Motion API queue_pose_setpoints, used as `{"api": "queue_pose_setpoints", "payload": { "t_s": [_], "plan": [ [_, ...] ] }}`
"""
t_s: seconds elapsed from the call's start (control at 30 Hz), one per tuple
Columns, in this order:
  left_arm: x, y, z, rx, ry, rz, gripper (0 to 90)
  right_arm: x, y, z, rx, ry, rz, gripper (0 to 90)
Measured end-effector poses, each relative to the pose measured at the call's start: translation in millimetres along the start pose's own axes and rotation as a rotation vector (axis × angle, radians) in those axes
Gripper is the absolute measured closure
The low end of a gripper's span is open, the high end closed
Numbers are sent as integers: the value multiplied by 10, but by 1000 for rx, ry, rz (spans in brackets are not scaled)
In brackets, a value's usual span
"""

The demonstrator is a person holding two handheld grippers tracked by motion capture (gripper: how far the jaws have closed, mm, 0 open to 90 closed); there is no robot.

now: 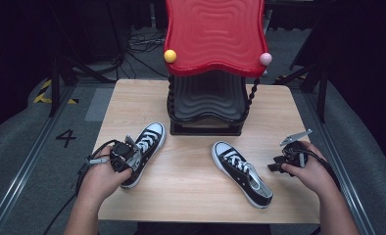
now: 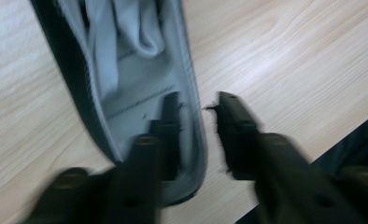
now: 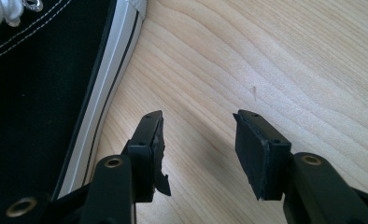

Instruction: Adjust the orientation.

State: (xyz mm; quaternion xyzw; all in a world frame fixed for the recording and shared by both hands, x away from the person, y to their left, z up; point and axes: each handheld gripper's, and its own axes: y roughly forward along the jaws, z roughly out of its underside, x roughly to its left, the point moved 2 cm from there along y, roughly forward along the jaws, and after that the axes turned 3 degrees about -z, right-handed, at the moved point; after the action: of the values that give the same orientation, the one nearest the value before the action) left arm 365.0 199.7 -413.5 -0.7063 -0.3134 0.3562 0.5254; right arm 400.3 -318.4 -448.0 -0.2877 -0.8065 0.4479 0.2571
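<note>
Where fingers [image 2: 173, 121] straddle: shoe [image 2: 140, 70] wall.

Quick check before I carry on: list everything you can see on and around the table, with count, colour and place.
Shoes: 2, black canvas with white laces and toe caps. Left shoe near the table's left edge, right shoe right of centre.
Rack: 1, black, back middle of the table.
Red top: 1, wavy, on the rack.
Balls: 2, yellow ball and pink ball at the top's front corners.
Table: 1, light wood.
Left tool: 1, black, one jaw inside the left shoe's heel, one outside, not pressing.
Right tool: 1, black, open over bare table beside the right shoe.
Hands: 2, left hand, right hand.
</note>
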Motion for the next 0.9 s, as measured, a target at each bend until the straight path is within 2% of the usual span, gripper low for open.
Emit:
{"api": "queue_pose_setpoints", "payload": {
  "t_s": [0.17,0.2,0.3,0.4,0.5,0.53,0.57,0.6,0.63,0.7,0.87,0.9],
  "plan": [
    [18,41,-92,-87,-43,19,588,25,10,18,3,-8,-5,529],
    [37,77,-122,-102,-62,9,578,29,8,27,1,-6,-6,528],
    [69,142,-178,-107,-74,-23,579,32,-8,70,0,4,4,528],
    [82,171,-220,-108,-79,-20,617,26,-24,118,-2,14,9,527],
    [88,259,-308,-94,-97,-62,639,23,-34,166,-7,26,15,517],
    [88,259,-308,-94,-97,-62,637,23,-34,166,-7,26,15,517],
    [102,311,-352,-121,-124,-34,640,23,-43,199,-17,41,17,507],
    [102,311,-352,-121,-124,-34,647,23,-43,199,-17,41,17,507],
    [108,334,-373,-140,-141,-17,647,23,-50,217,-20,46,18,506],
    [119,369,-407,-170,-169,-13,664,22,-68,252,-25,57,23,503],
    [129,385,-450,-148,-229,-24,718,15,-119,326,-42,79,32,498],
    [128,390,-457,-140,-229,-26,716,16,-125,338,-44,85,35,498]
  ]
}}
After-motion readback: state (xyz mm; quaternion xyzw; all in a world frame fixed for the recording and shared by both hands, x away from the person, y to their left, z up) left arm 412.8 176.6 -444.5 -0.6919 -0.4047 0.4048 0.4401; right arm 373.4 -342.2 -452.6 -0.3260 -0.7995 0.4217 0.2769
